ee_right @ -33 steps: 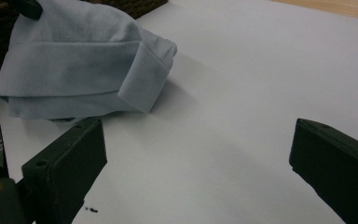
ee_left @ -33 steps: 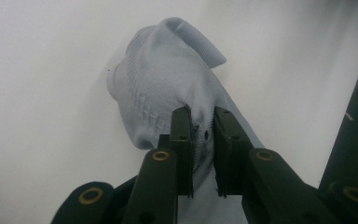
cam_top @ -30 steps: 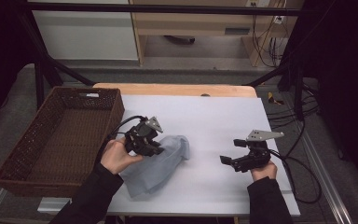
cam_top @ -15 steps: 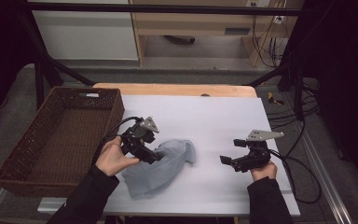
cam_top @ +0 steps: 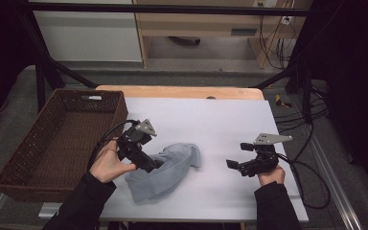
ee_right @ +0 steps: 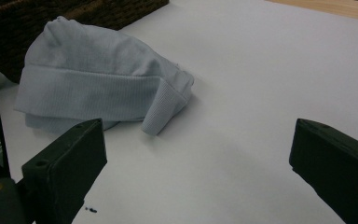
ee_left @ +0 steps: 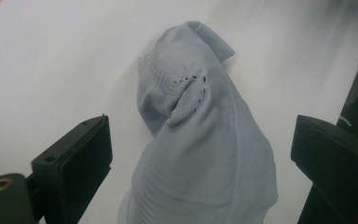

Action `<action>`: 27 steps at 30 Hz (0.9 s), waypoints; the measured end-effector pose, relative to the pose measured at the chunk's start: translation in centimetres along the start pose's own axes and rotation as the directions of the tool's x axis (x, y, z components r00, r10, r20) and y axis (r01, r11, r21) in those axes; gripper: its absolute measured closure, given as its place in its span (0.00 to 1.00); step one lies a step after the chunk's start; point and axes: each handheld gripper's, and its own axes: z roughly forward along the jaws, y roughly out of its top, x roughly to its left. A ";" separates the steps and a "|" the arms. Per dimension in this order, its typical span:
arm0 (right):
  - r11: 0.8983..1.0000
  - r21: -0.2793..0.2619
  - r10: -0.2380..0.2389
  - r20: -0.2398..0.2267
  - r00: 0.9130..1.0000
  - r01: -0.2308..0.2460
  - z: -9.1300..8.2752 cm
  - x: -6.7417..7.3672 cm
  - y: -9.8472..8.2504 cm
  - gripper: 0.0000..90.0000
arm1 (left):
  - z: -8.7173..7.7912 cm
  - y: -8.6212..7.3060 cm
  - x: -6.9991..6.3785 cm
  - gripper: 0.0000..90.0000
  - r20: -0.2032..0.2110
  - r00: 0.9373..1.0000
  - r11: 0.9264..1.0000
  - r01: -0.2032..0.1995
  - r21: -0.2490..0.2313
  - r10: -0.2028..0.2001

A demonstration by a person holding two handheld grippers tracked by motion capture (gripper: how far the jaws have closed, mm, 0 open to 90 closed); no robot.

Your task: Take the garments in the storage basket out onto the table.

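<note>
A crumpled light grey-blue cloth [cam_top: 175, 165] lies on the white table sheet [cam_top: 211, 120], left of centre. My left gripper [cam_top: 154, 165] points down at the cloth's left end. In the left gripper view the cloth [ee_left: 205, 154] rises between its jaws, and the left gripper [ee_left: 200, 158] is open, the pads clear of the fabric. Those jaws have just been opening with the cloth between them. My right gripper [cam_top: 238, 155] hovers open to the right of the cloth with nothing in it. The right gripper view shows the right gripper [ee_right: 196, 158] wide open, and the cloth [ee_right: 98, 88] farther off.
A dark brown wicker basket [cam_top: 120, 112] stands at the table's left edge, close to my left hand. A wooden strip [cam_top: 182, 92] borders the far side of the sheet. Cables [cam_top: 311, 167] trail off to the right.
The left gripper's jaws have gone from shut on the cloth to open, and the cloth has settled on the table. The left hand has shifted slightly left. The right gripper has stayed put.
</note>
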 end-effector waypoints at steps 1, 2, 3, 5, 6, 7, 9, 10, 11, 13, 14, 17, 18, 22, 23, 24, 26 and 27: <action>1.000 -0.001 0.001 0.000 1.000 -0.001 0.0 0.0 0.0 0.05 | -0.1 -0.1 0.0 0.05 -0.002 1.000 1.000 0.000 0.000 0.000; 1.000 0.000 0.001 0.000 1.000 -0.001 0.0 0.0 0.0 0.05 | -0.3 -0.2 0.0 0.04 -0.007 1.000 1.000 0.001 -0.002 -0.001; 1.000 0.000 -0.001 0.000 1.000 0.001 0.0 0.0 0.0 0.05 | -0.5 -0.4 0.1 0.04 -0.014 1.000 1.000 0.006 -0.005 -0.006; 1.000 -0.001 -0.001 -0.001 1.000 0.001 0.0 0.0 0.0 0.05 | -0.9 -0.7 0.2 0.03 -0.024 1.000 1.000 0.017 -0.014 -0.017; 1.000 -0.001 -0.001 -0.001 1.000 0.001 0.0 0.0 0.0 0.05 | -1.2 -1.0 0.3 0.03 -0.028 0.999 1.000 0.023 -0.017 -0.023; 1.000 -0.001 -0.001 -0.001 1.000 0.001 0.0 0.0 0.0 0.05 | -1.3 -1.2 0.4 0.03 -0.029 0.999 0.999 0.030 -0.022 -0.030; 1.000 -0.002 0.001 0.000 1.000 -0.001 0.0 0.0 0.0 0.05 | -1.7 -1.7 0.6 0.03 -0.029 0.999 0.999 0.038 -0.031 -0.039; 1.000 -0.001 0.000 -0.001 1.000 0.000 0.0 0.0 0.0 0.05 | -2.0 -2.0 0.8 0.03 -0.033 0.998 0.998 0.044 -0.039 -0.045; 1.000 -0.001 0.001 0.000 1.000 -0.001 0.0 0.0 0.0 0.05 | -2.2 -2.3 0.9 0.03 -0.037 0.998 0.998 0.049 -0.047 -0.050; 1.000 -0.002 0.000 -0.001 1.000 0.000 0.0 0.0 0.0 0.05 | -2.7 -2.9 1.2 0.03 -0.041 0.997 0.996 0.057 -0.062 -0.060; 1.000 -0.003 0.000 0.000 1.000 0.000 0.0 0.0 0.0 0.05 | -2.9 -3.2 1.3 0.03 -0.045 0.997 0.996 0.063 -0.068 -0.066; 1.000 -0.002 0.003 0.000 1.000 -0.003 0.0 0.0 0.0 0.05 | -3.5 -4.1 1.7 0.03 -0.053 0.996 0.994 0.074 -0.077 -0.078; 1.000 -0.002 0.003 0.000 1.000 -0.003 0.0 0.0 0.0 0.05 | -3.6 -4.5 1.8 0.03 -0.055 0.995 0.994 0.079 -0.081 -0.083; 1.000 -0.003 0.003 0.000 1.000 -0.003 0.0 0.0 0.0 0.05 | -4.1 -5.8 2.3 0.03 -0.057 0.993 0.991 0.094 -0.093 -0.100; 1.000 -0.002 0.004 0.001 1.000 -0.004 0.0 0.0 0.0 0.05 | -4.1 -6.1 2.3 0.03 -0.060 0.993 0.991 0.099 -0.094 -0.105; 1.000 -0.001 0.004 0.001 1.000 -0.004 0.0 0.0 0.0 0.05 | -4.2 -6.4 2.4 0.03 -0.062 0.992 0.990 0.103 -0.095 -0.109; 1.000 -0.001 0.004 0.001 1.000 -0.004 0.0 0.0 0.0 0.05 | -4.3 -7.0 2.6 0.03 -0.067 0.991 0.990 0.106 -0.097 -0.113; 1.000 -0.001 0.004 0.001 1.000 -0.004 0.0 0.0 0.0 0.05 | -4.4 -7.2 2.7 0.03 -0.069 0.991 0.989 0.110 -0.100 -0.118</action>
